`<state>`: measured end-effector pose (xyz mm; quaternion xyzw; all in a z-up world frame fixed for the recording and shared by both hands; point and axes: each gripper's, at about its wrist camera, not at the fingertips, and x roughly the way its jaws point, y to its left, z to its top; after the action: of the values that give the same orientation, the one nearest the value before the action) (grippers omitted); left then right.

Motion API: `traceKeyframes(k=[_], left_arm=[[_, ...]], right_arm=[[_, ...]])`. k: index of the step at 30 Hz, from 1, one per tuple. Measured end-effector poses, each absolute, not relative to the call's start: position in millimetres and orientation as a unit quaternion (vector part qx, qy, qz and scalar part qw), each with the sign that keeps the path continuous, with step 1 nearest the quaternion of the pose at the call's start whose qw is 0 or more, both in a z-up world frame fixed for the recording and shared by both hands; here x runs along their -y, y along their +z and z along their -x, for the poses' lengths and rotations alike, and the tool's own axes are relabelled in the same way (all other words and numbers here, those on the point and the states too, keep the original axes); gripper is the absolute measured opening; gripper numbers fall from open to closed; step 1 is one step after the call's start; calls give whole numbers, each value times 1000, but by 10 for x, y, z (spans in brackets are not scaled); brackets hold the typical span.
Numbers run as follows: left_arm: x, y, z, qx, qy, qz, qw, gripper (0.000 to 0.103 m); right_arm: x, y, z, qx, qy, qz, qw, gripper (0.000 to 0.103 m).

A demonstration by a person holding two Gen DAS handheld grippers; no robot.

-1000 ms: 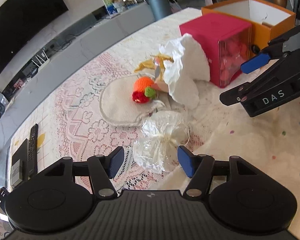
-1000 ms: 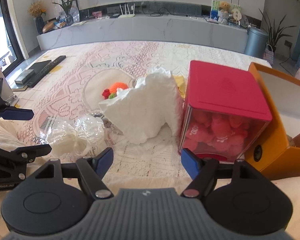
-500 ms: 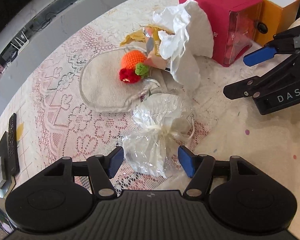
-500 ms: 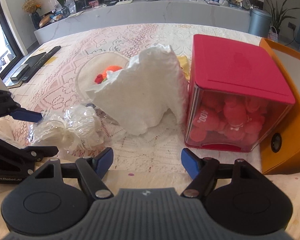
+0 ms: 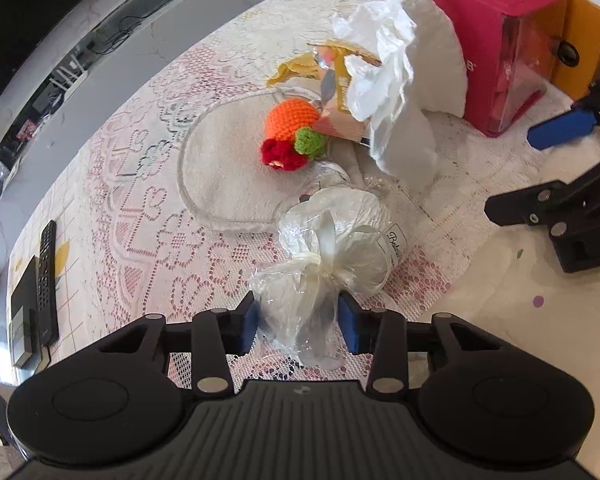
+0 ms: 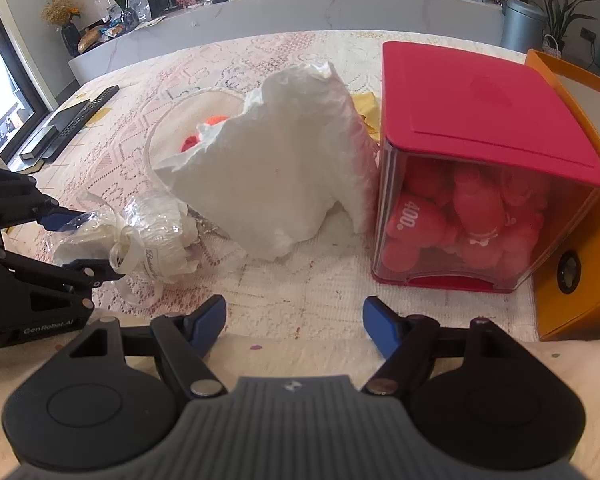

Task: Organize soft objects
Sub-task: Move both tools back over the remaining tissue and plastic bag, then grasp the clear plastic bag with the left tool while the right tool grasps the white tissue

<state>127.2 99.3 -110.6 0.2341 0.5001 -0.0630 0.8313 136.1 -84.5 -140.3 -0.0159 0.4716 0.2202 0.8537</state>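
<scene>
left gripper [image 5: 298, 326]: we log its two blue pads pressed in on the loose cellophane tail of the clear gift pouch [image 5: 332, 248], one pad on each side of the plastic; from the right wrist view the same pinch shows at the far left [image 6: 82, 240].
right gripper [image 6: 294, 324]: we record the jaws spread wide, nothing between them, hovering over bare tabletop in front of the white cloth.
clear gift pouch: lies on the pink lace tablecloth [image 5: 148, 216], tied at its neck with a cream ribbon, a small label with script lettering on its side; its round end touches the rim of the cream round pad [image 5: 220, 172].
crocheted fruit toy [image 5: 290, 132]: orange body with red and green pieces, resting on the cream round pad's far edge.
white crumpled cloth [image 6: 276, 184]: heaped and standing up beside the red-lidded box, partly covering a yellow wrapper [image 5: 300, 66].
red-lidded clear box [image 6: 484, 168]: full of red plush toys, one marked "400"; its right side sits against the orange box [image 6: 580, 216].
remote control [image 5: 47, 280]: at the table's left edge, well apart from the pile, next to a flat dark device.
</scene>
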Motion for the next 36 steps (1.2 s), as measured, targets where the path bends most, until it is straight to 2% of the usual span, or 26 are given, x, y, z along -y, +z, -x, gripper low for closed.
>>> traceKeyframes(k=[10, 16, 19, 21, 26, 31, 36], left_arm=[[-1211, -765, -1044, -463, 1, -40, 885, 44], [-1362, -694, -1001, -449, 26, 57, 891, 44], [-1346, -665, -1016, -442, 25, 67, 894, 44], [-1341, -651, -1038, -439, 24, 67, 896, 44], [-1372, -660, -1114, -437, 20, 67, 897, 44], [-1413, -706, -1164, -439, 18, 75, 895, 44], [-1446, -762, -1175, -444, 15, 84, 892, 44]], right_arm=[[847, -1237, -1238, -441, 230, 34, 867, 74], [778, -1008, -1193, -394, 248, 68, 882, 74], [714, -898, -1205, -365, 251, 101, 891, 76], [657, -839, -1224, -345, 254, 131, 894, 88], [455, -828, -1330, -303, 271, 242, 881, 99], [263, -992, -1582, -298, 291, 326, 849, 99], [183, -1070, -1808, -313, 308, 328, 836, 97]])
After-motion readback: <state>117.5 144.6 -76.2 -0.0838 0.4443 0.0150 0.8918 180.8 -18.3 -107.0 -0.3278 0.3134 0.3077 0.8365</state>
